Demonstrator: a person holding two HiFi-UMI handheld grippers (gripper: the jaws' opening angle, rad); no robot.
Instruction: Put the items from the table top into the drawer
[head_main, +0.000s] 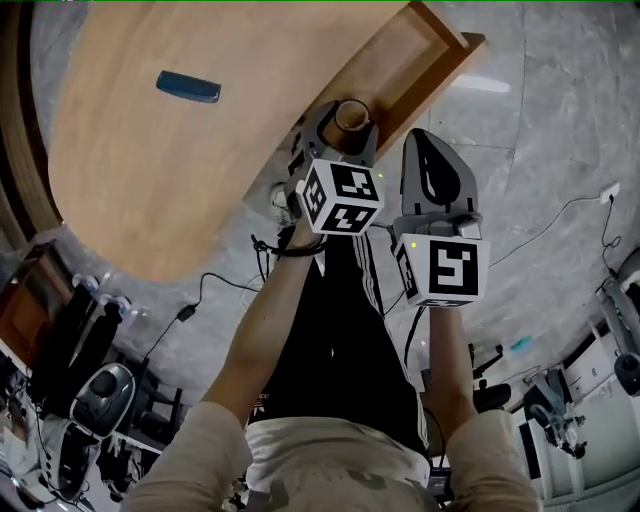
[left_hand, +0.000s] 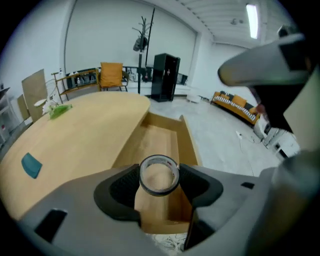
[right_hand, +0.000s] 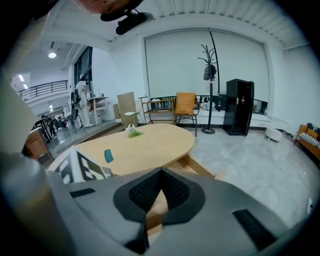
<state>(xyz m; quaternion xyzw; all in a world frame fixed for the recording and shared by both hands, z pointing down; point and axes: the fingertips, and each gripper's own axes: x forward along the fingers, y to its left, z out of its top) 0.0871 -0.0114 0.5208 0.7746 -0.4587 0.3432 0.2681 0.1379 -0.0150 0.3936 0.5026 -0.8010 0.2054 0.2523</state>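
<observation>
**Head view.** A roll of tape (head_main: 351, 113) was held in the left gripper (head_main: 345, 126), at the edge of the open drawer (head_main: 432, 48). Whether it hung over the drawer's inside or just beside its wall could not be told here. The right gripper (head_main: 430, 150) was just beside the left one, on the floor side of the drawer. A blue item (head_main: 188, 87) lay on the table top (head_main: 120, 180), well apart from the drawer.

**Left gripper view.** The jaws of the left gripper (left_hand: 159, 179) were clamped on the roll of tape (left_hand: 172, 162), one pad on each side, the ring's hole facing the camera. The drawer (left_hand: 172, 137) lay directly beyond and below the roll, its long axis running away from the fingers. The blue item (left_hand: 31, 165) and a green item (left_hand: 59, 110) lay on the table, far left of the drawer.

**Right gripper view.** The right gripper (right_hand: 160, 172) was closed, pads together, with nothing between them. The drawer (right_hand: 197, 169) showed just beyond its tips.

The left hand was judged the nearer to the drawer. The release was judged to depend on the roll standing above the drawer's floor.
</observation>
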